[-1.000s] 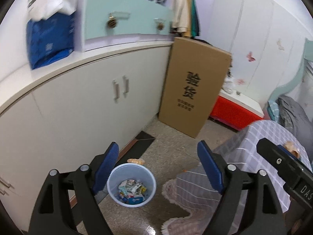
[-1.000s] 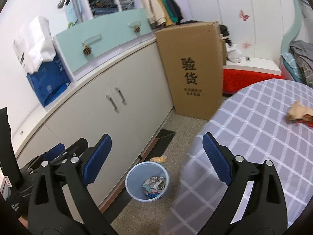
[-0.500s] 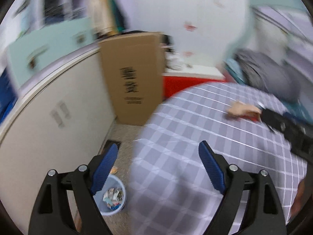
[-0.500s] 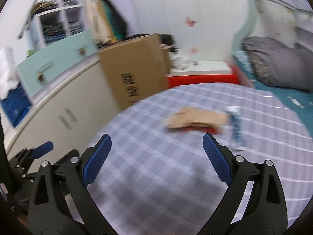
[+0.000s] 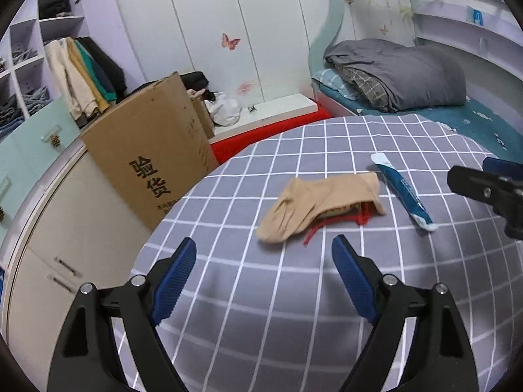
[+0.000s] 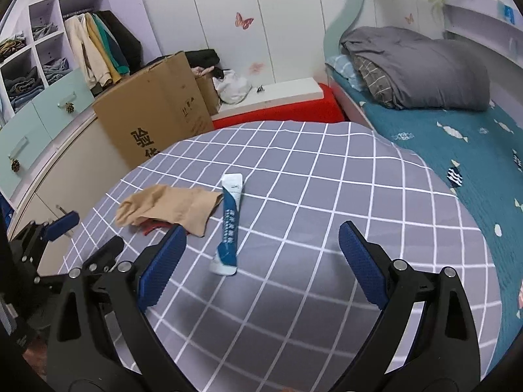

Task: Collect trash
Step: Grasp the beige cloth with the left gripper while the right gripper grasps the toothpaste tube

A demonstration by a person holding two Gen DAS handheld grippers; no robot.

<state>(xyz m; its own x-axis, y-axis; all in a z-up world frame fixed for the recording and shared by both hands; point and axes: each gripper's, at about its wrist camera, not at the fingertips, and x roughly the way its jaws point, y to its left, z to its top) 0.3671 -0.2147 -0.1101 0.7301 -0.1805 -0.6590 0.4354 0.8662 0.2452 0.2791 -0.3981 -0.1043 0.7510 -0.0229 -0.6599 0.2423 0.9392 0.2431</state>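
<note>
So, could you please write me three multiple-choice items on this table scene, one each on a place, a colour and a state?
1. Where does the tube lie?
A. On the checked tablecloth, beside the beige stocking
B. On the bed
C. Inside the cardboard box

2. What colour is the string poking out from under the stocking?
A. Green
B. Red
C. White

3. How do the left gripper and right gripper stand?
A. Both shut on trash
B. One holds the tube
C. Both open and empty

Key: 1 A, the tube rests on the cloth right next to the stocking; 2 B, red strands show at the stocking's edge; 3 C, each wrist view shows blue pads wide apart with nothing between them.
</note>
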